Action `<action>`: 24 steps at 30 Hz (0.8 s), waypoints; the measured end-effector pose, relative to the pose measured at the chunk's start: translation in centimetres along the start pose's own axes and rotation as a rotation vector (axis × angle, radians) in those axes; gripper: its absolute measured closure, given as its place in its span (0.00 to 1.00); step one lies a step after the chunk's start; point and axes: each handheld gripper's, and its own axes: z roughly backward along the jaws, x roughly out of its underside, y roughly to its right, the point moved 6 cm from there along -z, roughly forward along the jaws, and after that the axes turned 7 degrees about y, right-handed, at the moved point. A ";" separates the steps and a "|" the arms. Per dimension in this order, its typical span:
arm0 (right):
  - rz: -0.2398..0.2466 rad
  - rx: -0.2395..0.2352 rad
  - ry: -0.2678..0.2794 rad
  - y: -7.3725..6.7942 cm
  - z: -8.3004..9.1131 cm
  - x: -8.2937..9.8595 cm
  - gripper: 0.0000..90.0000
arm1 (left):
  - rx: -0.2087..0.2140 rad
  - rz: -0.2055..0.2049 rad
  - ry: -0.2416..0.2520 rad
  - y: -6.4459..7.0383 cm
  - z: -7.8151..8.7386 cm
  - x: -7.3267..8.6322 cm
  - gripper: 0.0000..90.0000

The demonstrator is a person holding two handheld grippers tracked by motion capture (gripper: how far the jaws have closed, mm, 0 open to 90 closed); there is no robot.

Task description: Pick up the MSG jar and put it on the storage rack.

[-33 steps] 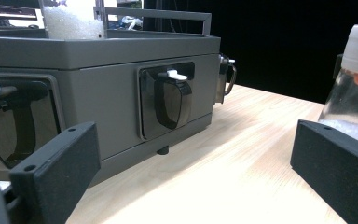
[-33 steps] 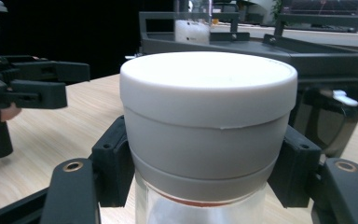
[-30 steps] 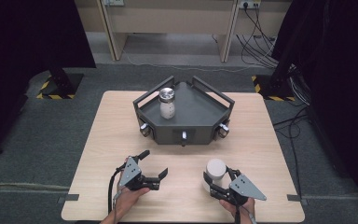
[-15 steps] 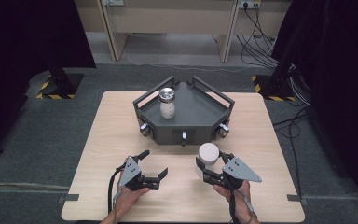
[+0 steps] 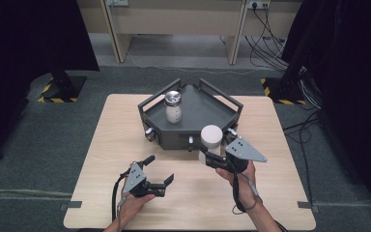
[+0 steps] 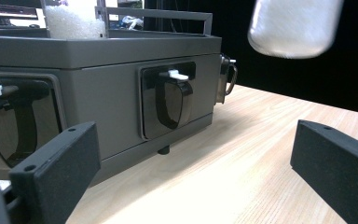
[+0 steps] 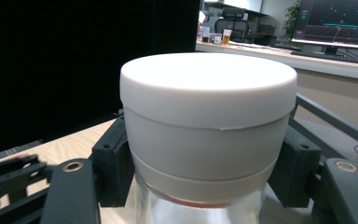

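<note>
The right gripper (image 5: 212, 157) has its black fingers (image 7: 114, 161) clamped on either side of a clear glass jar with a broad white lid (image 5: 211, 137), just under that lid. The jar is held upright above the light wooden table (image 5: 96, 140), in front of the dark grey angular tray (image 5: 198, 108). The left gripper (image 5: 158, 170) rests low over the table, its fingers (image 6: 56, 168) spread wide apart around nothing, the tray's front wall just beyond them.
</note>
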 end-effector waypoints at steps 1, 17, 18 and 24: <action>-0.004 0.000 -0.001 0.2 -0.3 -0.3 0.39 | 0.001 0.000 0.001 0.0 0.0 0.0 0.01; -0.003 0.049 -0.019 1.7 -6.1 -3.4 0.39 | 0.003 0.000 0.003 0.0 0.0 0.0 0.01; -0.003 0.054 -0.019 1.7 -6.5 -3.5 0.39 | 0.003 0.000 0.002 0.0 0.0 0.0 0.01; -0.008 0.077 -0.032 2.2 -8.6 -4.0 0.39 | 0.006 0.000 0.003 0.0 0.0 -0.1 0.01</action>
